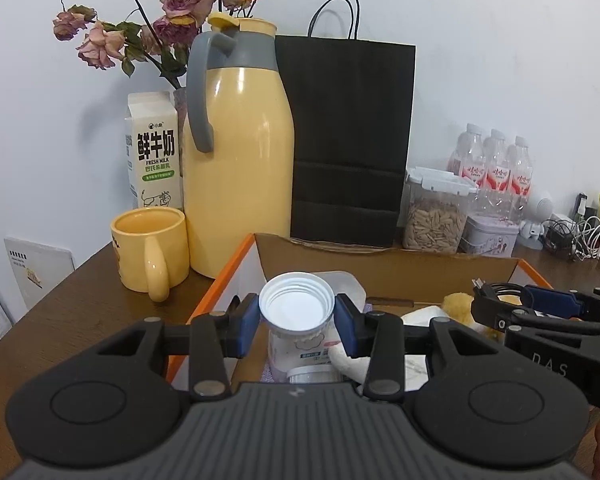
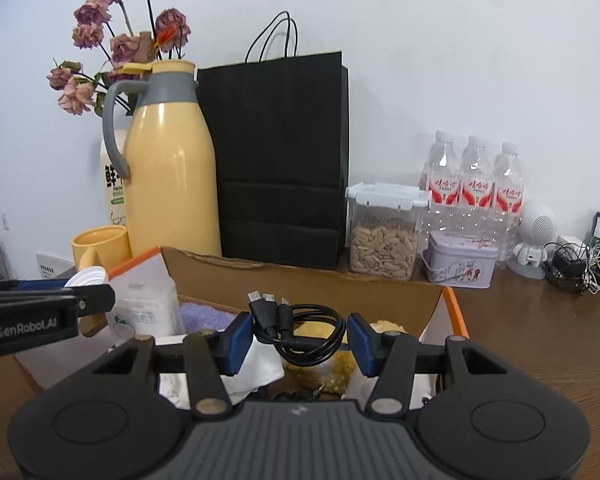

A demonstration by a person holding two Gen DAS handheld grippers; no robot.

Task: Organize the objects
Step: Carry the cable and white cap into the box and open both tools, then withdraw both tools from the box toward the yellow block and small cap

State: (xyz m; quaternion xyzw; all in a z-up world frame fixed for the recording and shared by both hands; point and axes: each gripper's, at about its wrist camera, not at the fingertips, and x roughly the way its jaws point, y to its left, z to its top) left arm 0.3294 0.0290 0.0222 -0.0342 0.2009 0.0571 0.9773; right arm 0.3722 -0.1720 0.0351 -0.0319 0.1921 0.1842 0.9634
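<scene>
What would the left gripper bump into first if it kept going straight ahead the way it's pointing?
Probably the black paper bag behind the cardboard box; the left gripper, carrying the white bottle, may clip the box's far wall first.

The brown wooden worktop [image 2: 540, 320] carried a cardboard box [image 2: 308, 276] near the front, a yellow mug [image 1: 150, 248] and thermos [image 1: 240, 160] at far left, and a seed jar [image 2: 384, 236], tin [image 2: 458, 260] and water bottles [image 2: 474, 184] at far right.

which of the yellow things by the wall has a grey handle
The tall yellow thermos jug, between the milk carton and the black paper bag. Its handle and collar are grey; the yellow mug in front of it has a yellow handle.
</scene>
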